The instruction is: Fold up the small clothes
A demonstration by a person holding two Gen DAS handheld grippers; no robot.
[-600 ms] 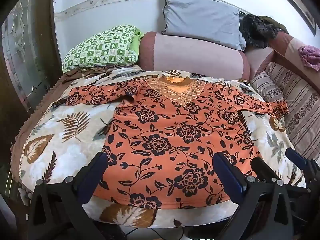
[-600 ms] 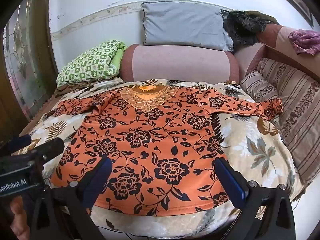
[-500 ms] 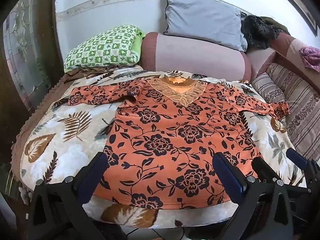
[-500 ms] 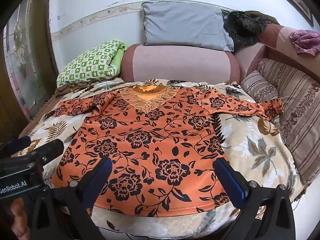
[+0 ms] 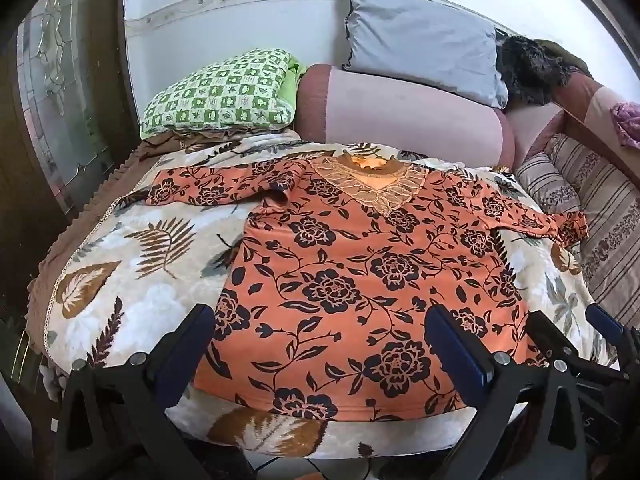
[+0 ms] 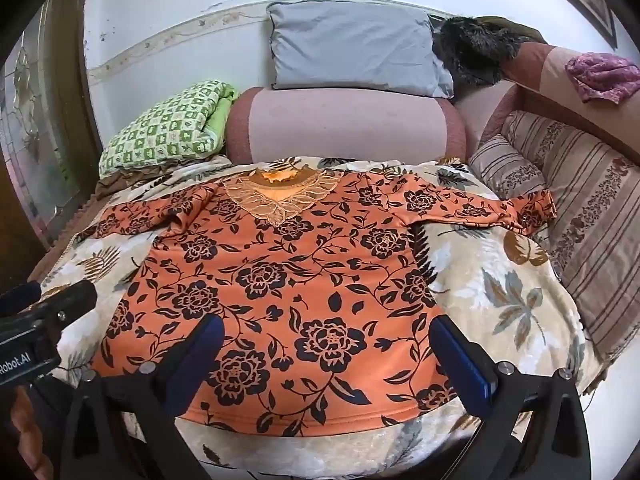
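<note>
An orange top with black flowers lies spread flat on a leaf-patterned blanket, lace neckline away from me, both sleeves stretched out sideways. My left gripper hovers open above the lower left part of the top, near its hem, with nothing between its blue pads. My right gripper hovers open over the lower right part, also holding nothing. The right gripper's tips show at the right edge of the left wrist view. The left gripper's body shows at the left edge of the right wrist view.
A pink bolster and a grey pillow lie behind the top. A green checked pillow sits back left. Striped cushions line the right side. A dark wooden door stands at left.
Both views have shifted only slightly; the top and the grippers' open jaws look the same.
</note>
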